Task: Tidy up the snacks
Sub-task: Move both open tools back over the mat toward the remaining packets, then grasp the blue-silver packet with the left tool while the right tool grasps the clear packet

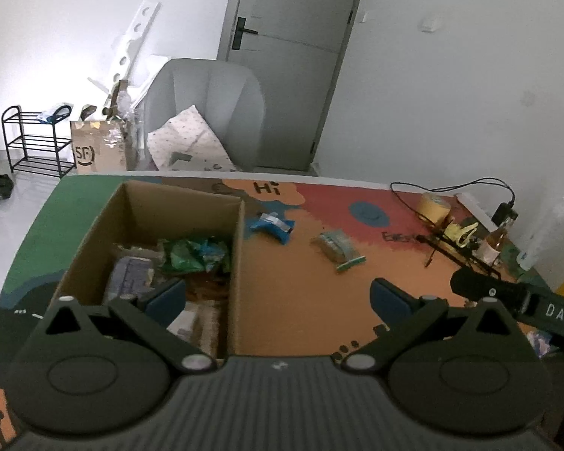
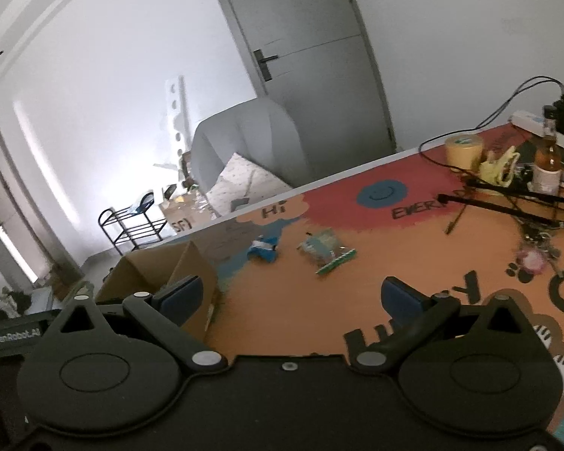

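Note:
An open cardboard box [image 1: 240,263] stands on the colourful table at the left and holds several snack packets, among them a green one [image 1: 195,253]. A blue snack packet [image 1: 272,223] and a clear green-edged packet [image 1: 338,248] lie on the table to the box's right. My left gripper [image 1: 278,298] is open and empty, above the box's right wall. My right gripper [image 2: 299,295] is open and empty, above the table, with the box [image 2: 158,274] to its left. The blue packet [image 2: 263,250] and the clear packet [image 2: 325,250] lie ahead of it.
A yellow tape roll [image 1: 434,206], a brown bottle [image 1: 494,244], black cables and a charger [image 1: 505,212] clutter the table's far right corner. The right gripper's body [image 1: 507,297] shows at the right. A grey armchair [image 1: 210,109], a carton and a black rack stand behind the table.

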{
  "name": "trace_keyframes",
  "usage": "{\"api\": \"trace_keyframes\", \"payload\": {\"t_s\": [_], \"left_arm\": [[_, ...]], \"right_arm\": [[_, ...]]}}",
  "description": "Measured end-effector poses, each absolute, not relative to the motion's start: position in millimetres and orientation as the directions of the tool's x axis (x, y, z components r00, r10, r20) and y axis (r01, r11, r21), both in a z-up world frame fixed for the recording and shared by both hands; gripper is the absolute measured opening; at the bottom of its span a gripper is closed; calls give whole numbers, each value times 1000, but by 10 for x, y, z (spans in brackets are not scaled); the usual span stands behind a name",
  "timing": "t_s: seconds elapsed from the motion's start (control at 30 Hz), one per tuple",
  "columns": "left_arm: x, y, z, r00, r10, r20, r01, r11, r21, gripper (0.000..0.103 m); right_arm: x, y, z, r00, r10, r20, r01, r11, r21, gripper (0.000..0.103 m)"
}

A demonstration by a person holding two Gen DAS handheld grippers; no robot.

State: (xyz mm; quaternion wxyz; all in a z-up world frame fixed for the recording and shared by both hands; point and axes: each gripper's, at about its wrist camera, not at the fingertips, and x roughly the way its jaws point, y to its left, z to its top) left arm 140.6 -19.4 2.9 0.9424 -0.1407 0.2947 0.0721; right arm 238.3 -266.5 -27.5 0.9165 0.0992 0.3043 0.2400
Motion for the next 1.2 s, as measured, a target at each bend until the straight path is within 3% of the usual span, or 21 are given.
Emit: {"api": "trace_keyframes", "payload": {"t_s": [1.2], "left_arm": [[2413,-655,-41,804,10,-595,-135,977,-167,101]], "right_arm": [[3077,-3090,-603,723,466,-510,-305,878,369,103]]}}
